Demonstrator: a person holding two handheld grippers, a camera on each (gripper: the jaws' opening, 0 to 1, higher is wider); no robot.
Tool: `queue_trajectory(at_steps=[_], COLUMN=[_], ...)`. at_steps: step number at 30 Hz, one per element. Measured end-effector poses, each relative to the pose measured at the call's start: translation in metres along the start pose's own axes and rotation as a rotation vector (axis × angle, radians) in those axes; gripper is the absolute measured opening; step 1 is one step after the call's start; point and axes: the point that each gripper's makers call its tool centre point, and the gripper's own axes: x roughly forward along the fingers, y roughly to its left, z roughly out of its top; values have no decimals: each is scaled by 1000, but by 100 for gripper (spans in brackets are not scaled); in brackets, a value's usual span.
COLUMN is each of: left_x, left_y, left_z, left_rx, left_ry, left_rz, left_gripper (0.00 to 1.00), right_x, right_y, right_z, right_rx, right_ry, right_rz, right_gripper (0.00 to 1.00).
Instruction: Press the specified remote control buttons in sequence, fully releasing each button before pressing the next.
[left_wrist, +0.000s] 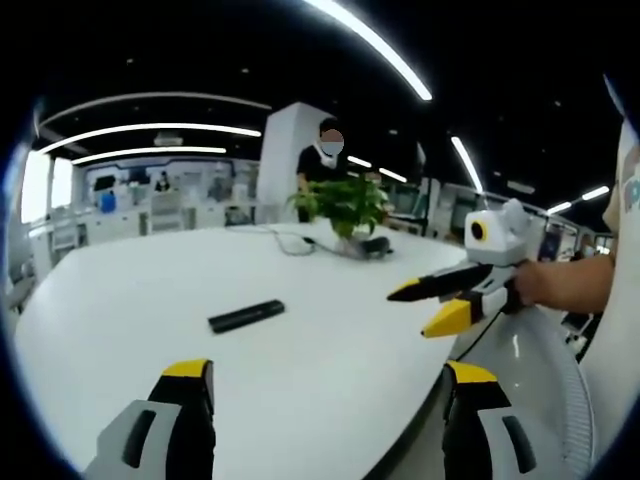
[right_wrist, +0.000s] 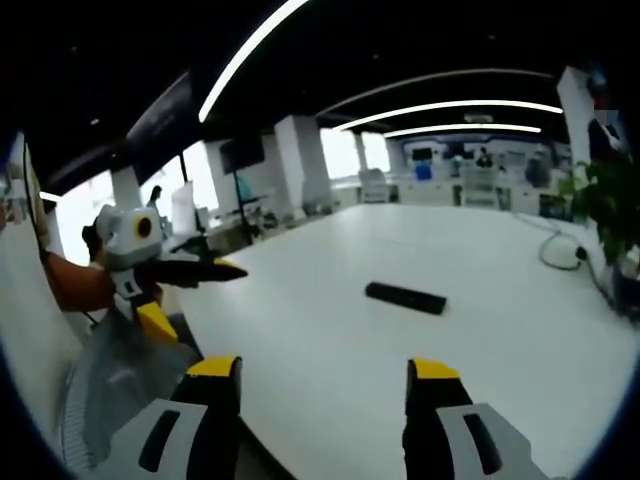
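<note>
- The remote control (left_wrist: 246, 316) is seen lying flat on the white table (left_wrist: 120, 300), well apart from both grippers and untouched.
- The left gripper (left_wrist: 325, 385) is held with jaws spread, empty, aimed toward the remote.
- The right gripper (right_wrist: 325, 385) is likewise parted and empty, raised beside the table edge, presumably so the remote is kept visible before any press.
- A potted plant (left_wrist: 345, 205) is set at the far side.
</note>
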Motion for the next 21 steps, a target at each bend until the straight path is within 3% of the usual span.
queue_trajectory(at_steps=[21], left_x=[2], left_y=[0], left_z=[-1], left_rx=[-13], left_ry=[9], left_rz=[-19], left_gripper=[97], right_x=[3], right_y=[0], right_z=[-1], right_rx=[-16], right_ry=[14], right_rz=[9], right_gripper=[64])
